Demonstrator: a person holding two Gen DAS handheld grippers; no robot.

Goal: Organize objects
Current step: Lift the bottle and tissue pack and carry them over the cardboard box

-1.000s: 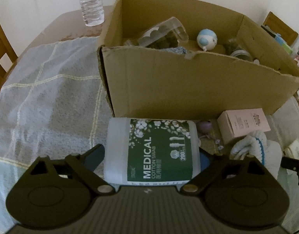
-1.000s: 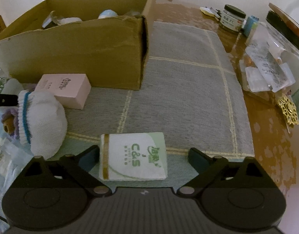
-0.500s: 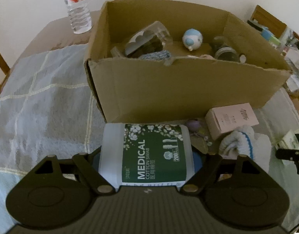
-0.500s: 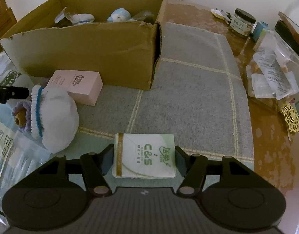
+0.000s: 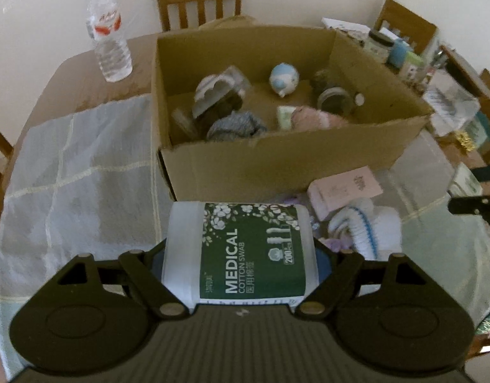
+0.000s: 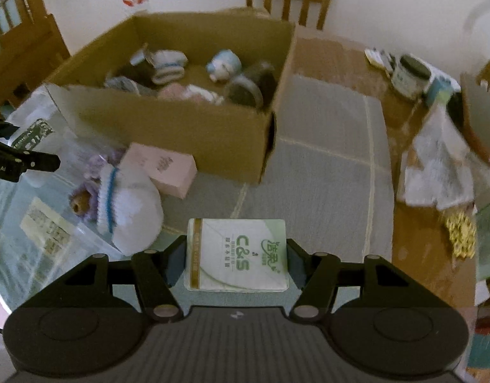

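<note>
My left gripper [image 5: 241,255] is shut on a translucent cotton swab tub [image 5: 241,249] with a green "MEDICAL COTTON SWAB" label, held above the cloth in front of the open cardboard box [image 5: 276,166]. My right gripper [image 6: 237,255] is shut on a white-and-green tissue pack [image 6: 237,253], lifted off the grey cloth, right of the box's [image 6: 181,127] near corner. The box holds a blue-white figurine [image 5: 283,78], a jar, yarn and soft items. Each gripper's tip shows at the other view's edge.
A pink carton [image 5: 345,190] [image 6: 162,169] and a white sock with a blue stripe [image 5: 366,226] [image 6: 130,210] lie in front of the box. A water bottle [image 5: 109,38] stands back left. Jars and papers [image 6: 436,159] crowd the table's right side. Wooden chairs ring the table.
Both grippers closed on their objects, the left on the swab tub and the right on the tissue pack, then rose; the box's inside now shows from higher up.
</note>
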